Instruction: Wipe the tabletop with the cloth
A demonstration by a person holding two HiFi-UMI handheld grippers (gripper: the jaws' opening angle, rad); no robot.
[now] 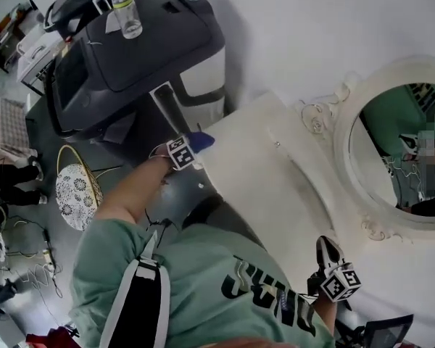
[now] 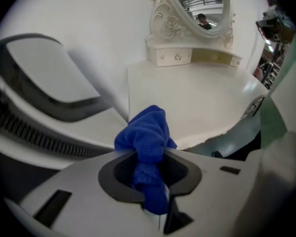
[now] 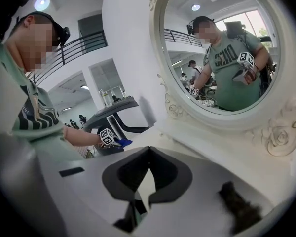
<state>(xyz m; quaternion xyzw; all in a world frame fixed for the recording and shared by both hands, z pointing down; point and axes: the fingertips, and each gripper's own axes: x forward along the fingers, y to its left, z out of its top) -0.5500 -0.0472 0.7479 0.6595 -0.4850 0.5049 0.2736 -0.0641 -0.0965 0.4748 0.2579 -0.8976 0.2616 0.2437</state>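
Partly hidden, cloth point(image 2: 146, 131) sits pinched in left hand-held gripper point(image 2: 149, 158).

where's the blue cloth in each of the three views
Head view: the blue cloth is left of centre, at the left corner of the tabletop.
Left gripper view: lower centre, clamped in the left tool.
Right gripper view: a tiny blue spot left of centre, far across the tabletop.
Shared landmark: the oval mirror.
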